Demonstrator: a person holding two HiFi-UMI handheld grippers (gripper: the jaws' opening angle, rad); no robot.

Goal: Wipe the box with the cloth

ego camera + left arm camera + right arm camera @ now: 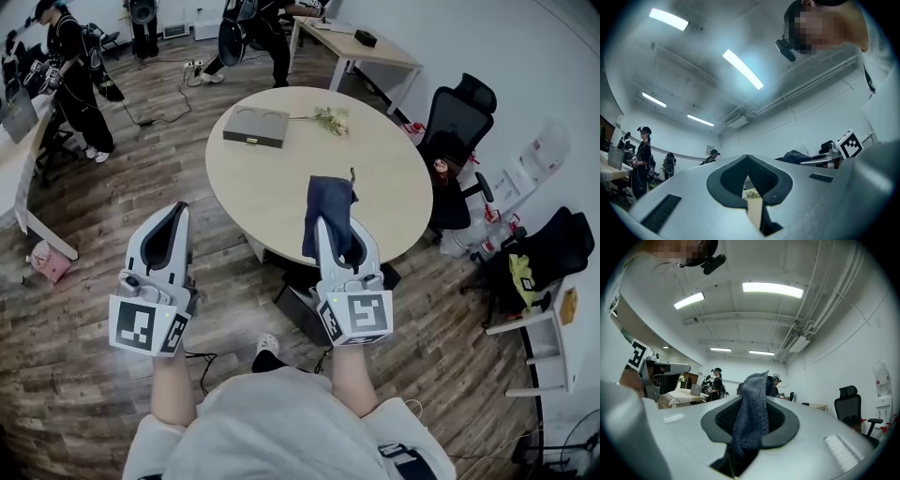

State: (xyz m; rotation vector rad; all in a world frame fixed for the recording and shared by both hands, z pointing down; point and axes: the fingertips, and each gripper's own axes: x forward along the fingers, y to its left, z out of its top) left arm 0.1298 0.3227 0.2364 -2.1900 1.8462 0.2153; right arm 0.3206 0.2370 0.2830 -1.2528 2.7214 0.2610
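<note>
White sleeves [281, 431] are being seen lowest in the frame, and from them both grippers are being held out over the floor. The right gripper [336, 234] is being pressed shut on a dark blue cloth [328, 202], which is being pinched low down so that most of it is standing free above the jaws. The left gripper [174, 216] is being carried with its jaws together and nothing between them. The grey box [256, 127] is lying toward the upper left of the round table [281, 202], well apart from both grippers and near a sprig of flowers [330, 119]. The wiping is judged not yet begun. It is probably being served best if the cloth is laid flat on the lid and the box is steadied by the free gripper, since the smooth top may let it slide. Around the table, a wooden floor [94, 225], black office chairs [455, 122] at the right and people [75, 75] at the upper left are being shown.
</note>
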